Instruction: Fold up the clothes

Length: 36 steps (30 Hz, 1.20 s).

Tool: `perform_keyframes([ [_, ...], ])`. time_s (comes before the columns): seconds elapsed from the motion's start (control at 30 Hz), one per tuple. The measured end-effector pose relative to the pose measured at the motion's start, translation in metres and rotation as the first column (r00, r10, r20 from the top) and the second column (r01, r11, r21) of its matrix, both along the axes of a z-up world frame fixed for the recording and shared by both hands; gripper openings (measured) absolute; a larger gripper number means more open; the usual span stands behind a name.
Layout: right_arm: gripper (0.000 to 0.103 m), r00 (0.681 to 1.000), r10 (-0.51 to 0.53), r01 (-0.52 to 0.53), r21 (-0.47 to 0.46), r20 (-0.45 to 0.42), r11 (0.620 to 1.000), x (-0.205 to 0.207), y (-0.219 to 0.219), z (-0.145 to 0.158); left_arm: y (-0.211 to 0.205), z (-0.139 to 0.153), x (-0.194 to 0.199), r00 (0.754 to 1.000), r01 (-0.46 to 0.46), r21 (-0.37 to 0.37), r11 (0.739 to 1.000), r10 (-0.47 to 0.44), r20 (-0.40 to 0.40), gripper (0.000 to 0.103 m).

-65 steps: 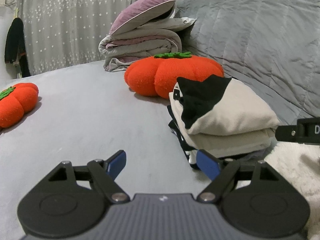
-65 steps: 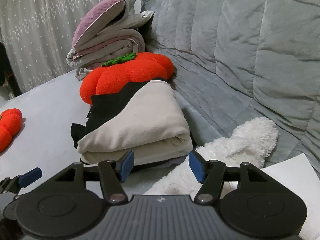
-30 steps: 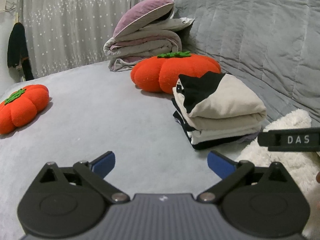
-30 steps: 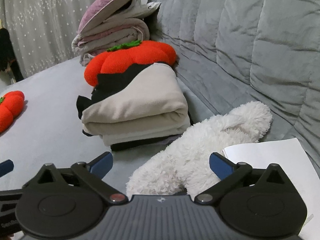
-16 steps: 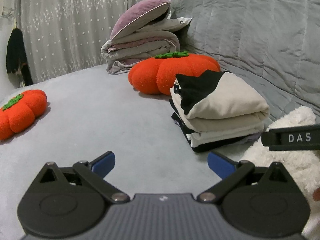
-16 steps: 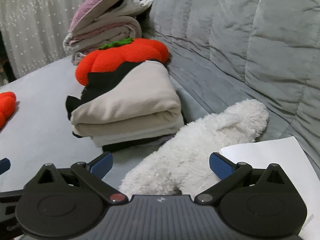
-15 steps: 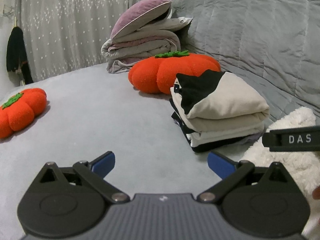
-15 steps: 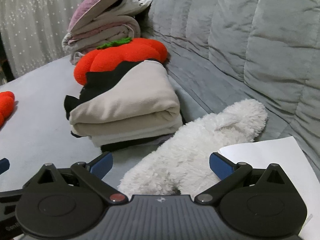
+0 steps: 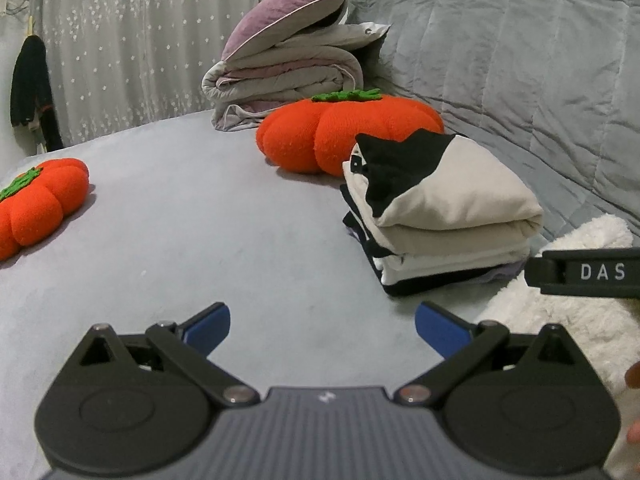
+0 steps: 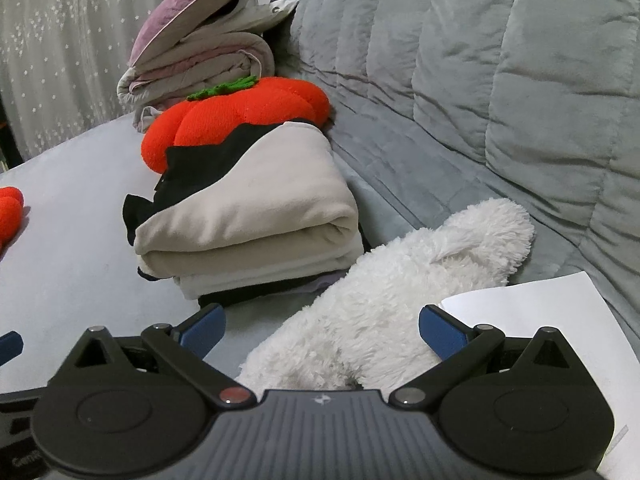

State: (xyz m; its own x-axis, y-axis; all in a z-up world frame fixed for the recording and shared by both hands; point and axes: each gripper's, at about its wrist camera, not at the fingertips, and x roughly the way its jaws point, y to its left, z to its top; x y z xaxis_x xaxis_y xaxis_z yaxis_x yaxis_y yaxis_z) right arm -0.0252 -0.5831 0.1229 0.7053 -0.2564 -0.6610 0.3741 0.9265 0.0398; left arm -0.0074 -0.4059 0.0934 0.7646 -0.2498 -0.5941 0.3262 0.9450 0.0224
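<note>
A stack of folded clothes [image 9: 448, 216] [image 10: 248, 220] rests on the grey bed, a cream garment with a black part on top, white and black layers beneath. My left gripper [image 9: 322, 326] is open over bare bedding, short of the stack and to its left. My right gripper [image 10: 322, 328] is open above a fluffy white garment [image 10: 400, 296] [image 9: 580, 320] that lies right of the stack. Neither holds anything. A black bar of the right gripper crosses the right edge of the left wrist view.
An orange pumpkin cushion [image 9: 348, 136] [image 10: 240, 116] sits just behind the stack; another [image 9: 36, 204] lies far left. Folded quilts and a purple pillow [image 9: 288, 76] are piled at the back. A quilted grey backrest [image 10: 480, 80] rises on the right. White paper [image 10: 552, 344] lies near right.
Both grippers have backed away from the stack and opened wider since 2.2 s ago. In the last half second little has shifted.
</note>
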Motion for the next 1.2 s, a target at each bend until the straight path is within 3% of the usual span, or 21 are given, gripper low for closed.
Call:
perform_keyframes([
  [1.2, 0.103, 0.999, 0.026, -0.026, -0.021, -0.032, 0.999, 0.0044, 0.0067, -0.0044, -0.0011, -0.0045, 0.0038, 1.0, -0.007, 0.009, 1.0, 0.007, -0.027, 0.103],
])
